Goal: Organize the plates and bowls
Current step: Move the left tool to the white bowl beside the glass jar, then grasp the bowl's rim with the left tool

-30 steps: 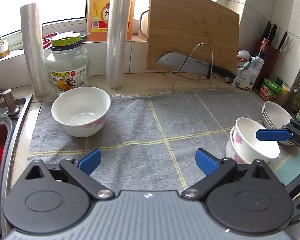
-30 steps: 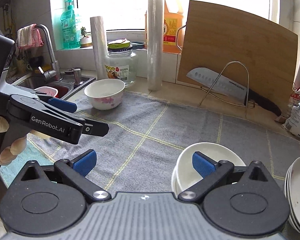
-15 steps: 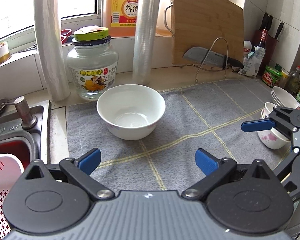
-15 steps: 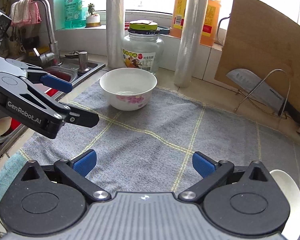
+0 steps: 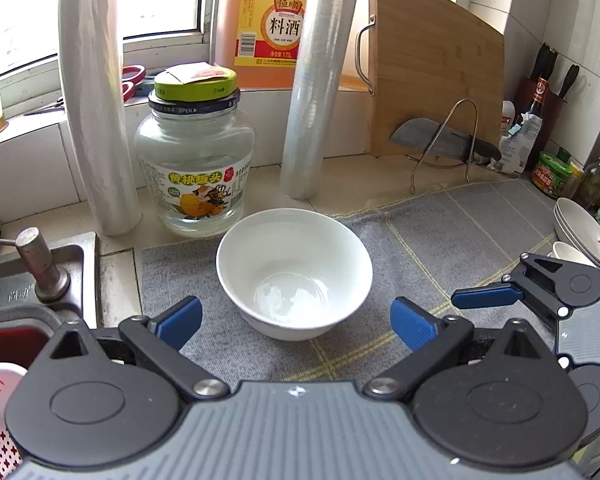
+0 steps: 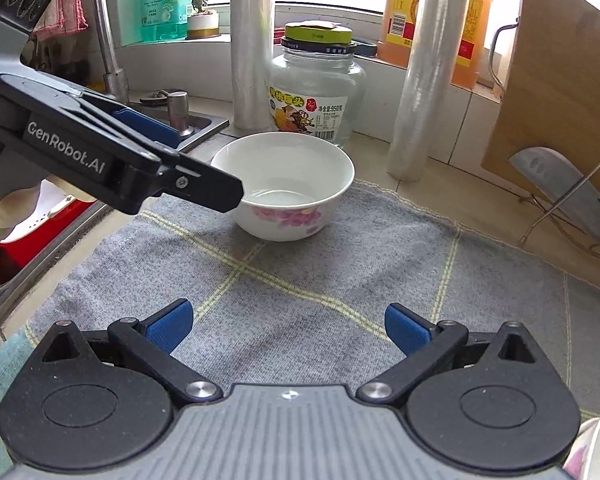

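A white bowl with pink flowers (image 5: 294, 272) (image 6: 286, 186) stands upright on the grey mat (image 5: 440, 240) near its far left corner. My left gripper (image 5: 296, 322) is open, its blue pads either side of the bowl's near wall; it shows in the right wrist view (image 6: 180, 160) beside the bowl's left rim. My right gripper (image 6: 286, 328) is open and empty over the mat, some way short of the bowl. Stacked white plates (image 5: 584, 234) and a stacked bowl (image 5: 568, 252) sit at the mat's right end; a bowl rim (image 6: 596, 444) shows at lower right.
A glass jar (image 5: 194, 156), two film rolls (image 5: 96, 136) (image 5: 312, 80) and an orange bottle (image 5: 266, 20) stand behind the bowl. A cutting board (image 5: 432, 92) and cleaver on a rack (image 5: 440, 142) are at back right. The sink (image 5: 32, 280) lies left.
Both grippers have moved left and forward toward the lone bowl, away from the stacked bowls. The left gripper now brackets the bowl. Both stayed open.
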`<state>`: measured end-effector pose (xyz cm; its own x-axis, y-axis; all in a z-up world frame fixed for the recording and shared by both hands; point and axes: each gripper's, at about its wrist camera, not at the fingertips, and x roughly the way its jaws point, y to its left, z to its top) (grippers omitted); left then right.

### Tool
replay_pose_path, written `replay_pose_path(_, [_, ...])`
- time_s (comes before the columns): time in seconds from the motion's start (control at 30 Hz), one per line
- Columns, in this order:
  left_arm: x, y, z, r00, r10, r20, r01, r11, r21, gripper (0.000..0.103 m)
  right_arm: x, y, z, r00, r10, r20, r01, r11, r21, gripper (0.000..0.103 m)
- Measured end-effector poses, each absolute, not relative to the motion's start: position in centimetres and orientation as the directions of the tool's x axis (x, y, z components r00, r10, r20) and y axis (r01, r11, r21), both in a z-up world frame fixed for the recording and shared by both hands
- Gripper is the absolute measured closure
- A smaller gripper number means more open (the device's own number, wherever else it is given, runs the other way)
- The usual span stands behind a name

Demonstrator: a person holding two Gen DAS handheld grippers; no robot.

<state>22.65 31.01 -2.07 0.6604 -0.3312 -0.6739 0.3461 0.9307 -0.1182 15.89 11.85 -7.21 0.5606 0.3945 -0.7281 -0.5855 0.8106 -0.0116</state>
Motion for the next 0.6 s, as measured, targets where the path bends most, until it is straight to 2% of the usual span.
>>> replay_pose_path(0.6, [28.2,31.8,-4.1,0.586,-0.365,-0.724,0.352,0.919,-0.179,0.004,20.7,15.8,-7.9,0.592,0.392,-0.704,-0.569,0.822,-0.02,0.0])
